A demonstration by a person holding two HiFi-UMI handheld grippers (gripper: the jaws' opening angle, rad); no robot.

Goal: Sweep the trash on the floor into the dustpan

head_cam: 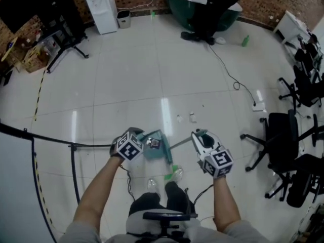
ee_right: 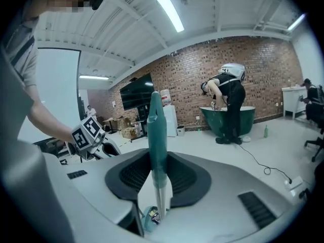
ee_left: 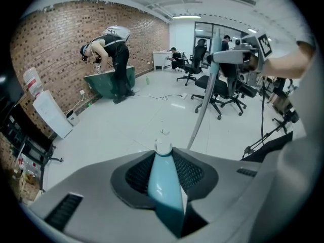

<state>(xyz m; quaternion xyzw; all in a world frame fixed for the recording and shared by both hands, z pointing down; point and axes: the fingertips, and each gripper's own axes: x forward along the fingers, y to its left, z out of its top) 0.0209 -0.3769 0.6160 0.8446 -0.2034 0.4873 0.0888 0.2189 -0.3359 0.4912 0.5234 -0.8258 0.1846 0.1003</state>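
Observation:
My left gripper (head_cam: 143,137) is shut on the pale teal handle (ee_left: 163,181) of a teal dustpan (head_cam: 157,147), which hangs just in front of my knees with a bit of litter in it. My right gripper (head_cam: 198,134) is shut on the teal grip (ee_right: 156,130) of a broom. Its metal pole (head_cam: 179,144) slants down and left to the green head (head_cam: 172,171) by my feet. Two small white scraps of trash (head_cam: 192,117) lie on the tiles a little beyond both tools, also small in the left gripper view as scraps (ee_left: 164,132).
Black office chairs (head_cam: 281,135) crowd the right side, with a cable (head_cam: 235,82) and a power strip (head_cam: 259,106) on the floor. A person bends over a green tub (head_cam: 177,4) at the back. A black rail (head_cam: 50,138) crosses the left. A water dispenser (head_cam: 101,6) stands far left.

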